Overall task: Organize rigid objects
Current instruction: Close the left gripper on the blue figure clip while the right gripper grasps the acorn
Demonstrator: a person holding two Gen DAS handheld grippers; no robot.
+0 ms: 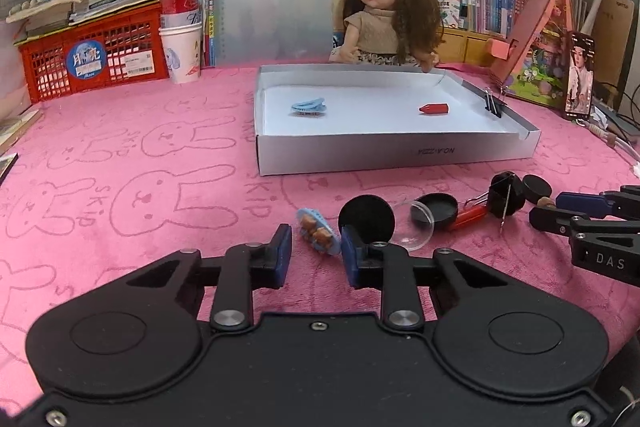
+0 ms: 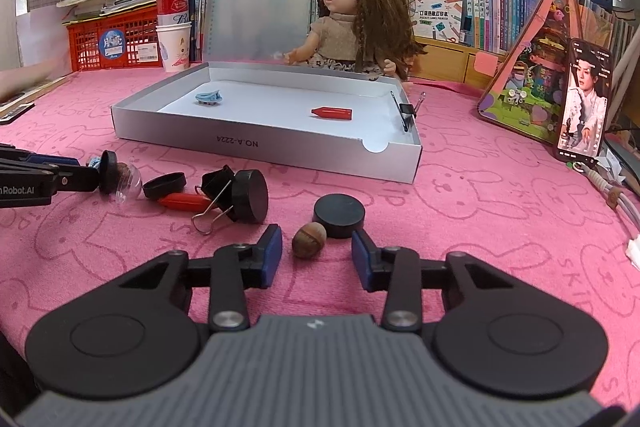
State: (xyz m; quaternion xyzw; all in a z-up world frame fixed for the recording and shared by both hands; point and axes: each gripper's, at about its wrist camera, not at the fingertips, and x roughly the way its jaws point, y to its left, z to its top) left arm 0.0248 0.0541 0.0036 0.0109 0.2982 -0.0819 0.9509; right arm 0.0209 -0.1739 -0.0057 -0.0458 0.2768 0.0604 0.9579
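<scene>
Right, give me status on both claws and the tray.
Left claw open around blue hair clip. Right claw open around acorn. Tray holds three items. Black puck crowds acorn.

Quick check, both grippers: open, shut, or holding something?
Left gripper: open, jaws around the blue hair clip on the cloth, no visible grip.
Right gripper: open, the acorn lies between its fingers, untouched.

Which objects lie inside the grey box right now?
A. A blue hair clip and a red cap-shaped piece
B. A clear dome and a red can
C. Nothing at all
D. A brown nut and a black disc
A: the blue hair clip and red cap-shaped piece lie on the floor of the grey box.
</scene>
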